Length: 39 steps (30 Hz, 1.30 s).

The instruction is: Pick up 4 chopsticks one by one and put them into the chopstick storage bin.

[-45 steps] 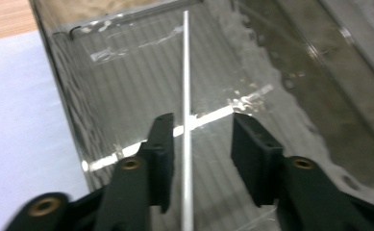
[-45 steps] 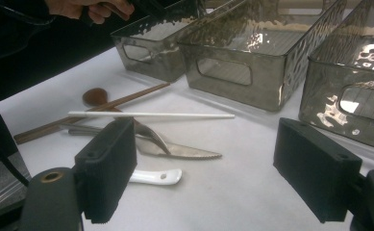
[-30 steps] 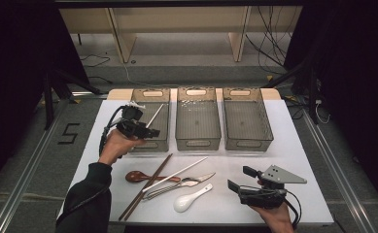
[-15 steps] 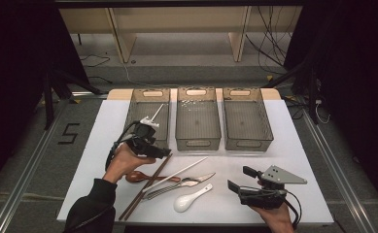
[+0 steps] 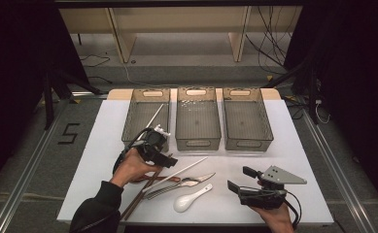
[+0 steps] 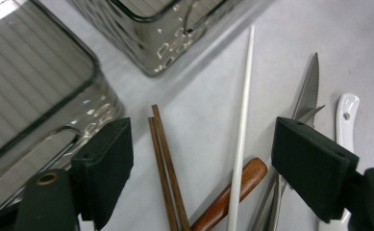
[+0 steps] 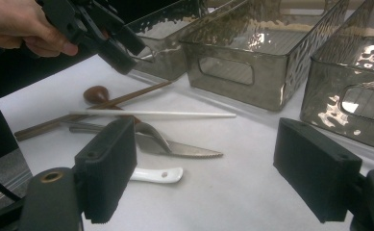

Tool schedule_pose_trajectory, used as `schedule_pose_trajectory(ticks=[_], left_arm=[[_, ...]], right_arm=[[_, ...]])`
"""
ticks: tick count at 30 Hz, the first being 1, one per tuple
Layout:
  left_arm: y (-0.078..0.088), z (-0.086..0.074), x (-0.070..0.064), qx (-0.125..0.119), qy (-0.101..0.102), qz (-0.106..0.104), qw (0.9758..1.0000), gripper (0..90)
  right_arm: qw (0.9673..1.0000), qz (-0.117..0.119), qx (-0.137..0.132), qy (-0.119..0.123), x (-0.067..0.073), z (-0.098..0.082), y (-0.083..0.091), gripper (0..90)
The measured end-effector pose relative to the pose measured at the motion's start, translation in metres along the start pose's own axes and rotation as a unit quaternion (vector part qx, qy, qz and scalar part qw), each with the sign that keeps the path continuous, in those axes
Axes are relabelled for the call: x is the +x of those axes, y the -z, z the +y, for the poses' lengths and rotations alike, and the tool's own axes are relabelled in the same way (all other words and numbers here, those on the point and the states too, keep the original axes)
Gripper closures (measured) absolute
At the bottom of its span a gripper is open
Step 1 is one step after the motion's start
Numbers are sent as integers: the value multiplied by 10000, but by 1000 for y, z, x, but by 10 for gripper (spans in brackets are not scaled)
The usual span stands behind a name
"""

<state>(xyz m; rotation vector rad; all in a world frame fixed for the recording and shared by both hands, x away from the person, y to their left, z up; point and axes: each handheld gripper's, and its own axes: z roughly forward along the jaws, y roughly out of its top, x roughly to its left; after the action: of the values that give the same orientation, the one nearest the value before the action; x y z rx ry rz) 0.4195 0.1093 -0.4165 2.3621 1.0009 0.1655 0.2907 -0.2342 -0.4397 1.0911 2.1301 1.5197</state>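
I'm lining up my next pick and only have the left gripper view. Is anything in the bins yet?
Observer: A white chopstick leans in the left bin.
Operator: What's the brown handle between my jaws?
Observer: A wooden spoon; its bowl shows in the right gripper view.
Operator: And the right gripper?
Observer: The right gripper is open and holds nothing, at the table's front right.
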Motion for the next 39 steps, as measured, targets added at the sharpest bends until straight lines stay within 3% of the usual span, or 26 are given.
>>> schedule_pose_trajectory(ticks=[7, 13, 19, 27, 39], left_arm=[[-14, 0, -8, 320, -243, -98, 9991, 313], [-25, 0, -14, 469, -235, -176, 9985, 397], [-33, 0, -17, 647, -376, -307, 9967, 491], [-43, 0, -23, 814, -443, -338, 9951, 648], [-56, -1, -26, 1033, -534, -289, 9928, 776]], right_arm=[[10000, 1, 12, 2, 1, 0, 0, 235], [10000, 0, 11, 11, 1, 0, -1, 235], [10000, 2, 17, 14, 1, 0, -1, 235], [10000, 11, 18, 9, 1, 0, -1, 235], [10000, 13, 21, 2, 1, 0, -1, 235]])
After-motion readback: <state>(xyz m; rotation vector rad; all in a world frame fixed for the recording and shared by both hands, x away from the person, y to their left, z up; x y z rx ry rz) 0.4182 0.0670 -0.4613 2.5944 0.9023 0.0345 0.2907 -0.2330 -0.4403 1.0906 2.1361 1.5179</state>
